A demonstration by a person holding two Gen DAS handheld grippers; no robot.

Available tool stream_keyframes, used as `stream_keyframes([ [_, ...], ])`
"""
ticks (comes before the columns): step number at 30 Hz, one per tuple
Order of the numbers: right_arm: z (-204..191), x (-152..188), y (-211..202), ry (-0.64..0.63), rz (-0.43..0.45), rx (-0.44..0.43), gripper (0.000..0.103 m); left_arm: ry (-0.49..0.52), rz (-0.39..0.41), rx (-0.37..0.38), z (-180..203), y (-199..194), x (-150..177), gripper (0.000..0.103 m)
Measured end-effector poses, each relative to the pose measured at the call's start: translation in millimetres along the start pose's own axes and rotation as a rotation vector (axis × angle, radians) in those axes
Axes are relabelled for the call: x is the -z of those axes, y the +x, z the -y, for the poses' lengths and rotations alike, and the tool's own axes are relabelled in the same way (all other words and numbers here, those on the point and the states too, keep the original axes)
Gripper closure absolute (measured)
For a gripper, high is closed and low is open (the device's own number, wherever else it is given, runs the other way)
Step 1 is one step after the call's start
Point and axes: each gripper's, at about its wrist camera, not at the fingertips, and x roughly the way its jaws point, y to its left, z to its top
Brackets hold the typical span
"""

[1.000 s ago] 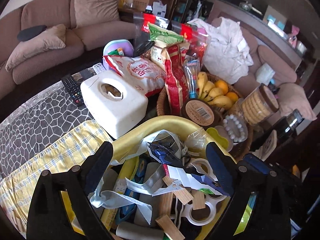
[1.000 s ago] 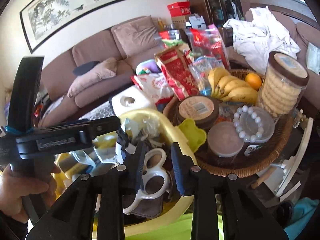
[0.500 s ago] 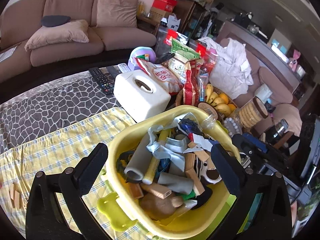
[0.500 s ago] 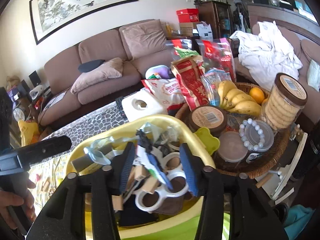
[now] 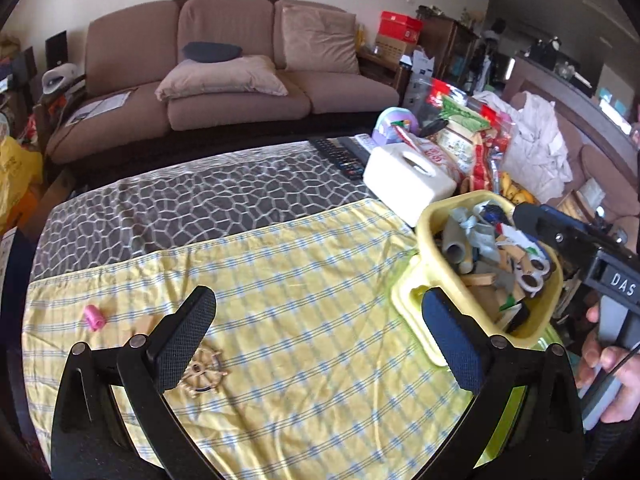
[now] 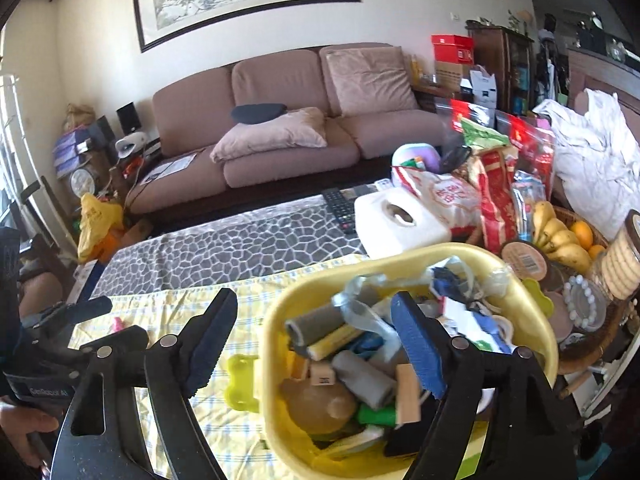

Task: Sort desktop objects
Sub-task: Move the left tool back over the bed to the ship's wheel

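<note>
A yellow bin full of small items stands at the right of the yellow checked cloth; it also shows in the right wrist view. A wooden ship's wheel and a pink spool lie on the cloth at the left. My left gripper is open and empty above the cloth, left of the bin. My right gripper is open and empty, over the bin's near left rim.
A white tissue box, remotes, snack bags and a wicker basket with bananas and jars crowd the table's far right. A brown sofa stands behind the table.
Both grippers pulled back and up from the bin. The right gripper opened wide. The left view swung left, bringing the cloth, wheel and spool into sight.
</note>
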Motion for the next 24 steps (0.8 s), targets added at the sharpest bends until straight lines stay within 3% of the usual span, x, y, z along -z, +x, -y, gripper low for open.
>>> stream_keyframes([
  [4, -44.0, 2.5, 12.7, -0.06, -0.025, -0.075, 0.017, -0.044, 0.0, -0.083, -46.4, -15.2, 26.7, 0.0],
  [10, -97.6, 12.7, 36.7, -0.133, -0.071, -0.142, 0.016, -0.145, -0.044, -0.149, -116.5, -16.6, 71.8, 0.0],
  [20, -163.6, 43.4, 86.2, -0.177, -0.176, -0.221, 0.016, -0.33, -0.079, -0.161, -195.2, -1.0, 122.4, 0.0],
  [24, -181.3, 56.9, 106.7, -0.208, -0.229, -0.211, 0.017, -0.325, -0.101, -0.145, -201.6, 16.7, 127.9, 0.0],
])
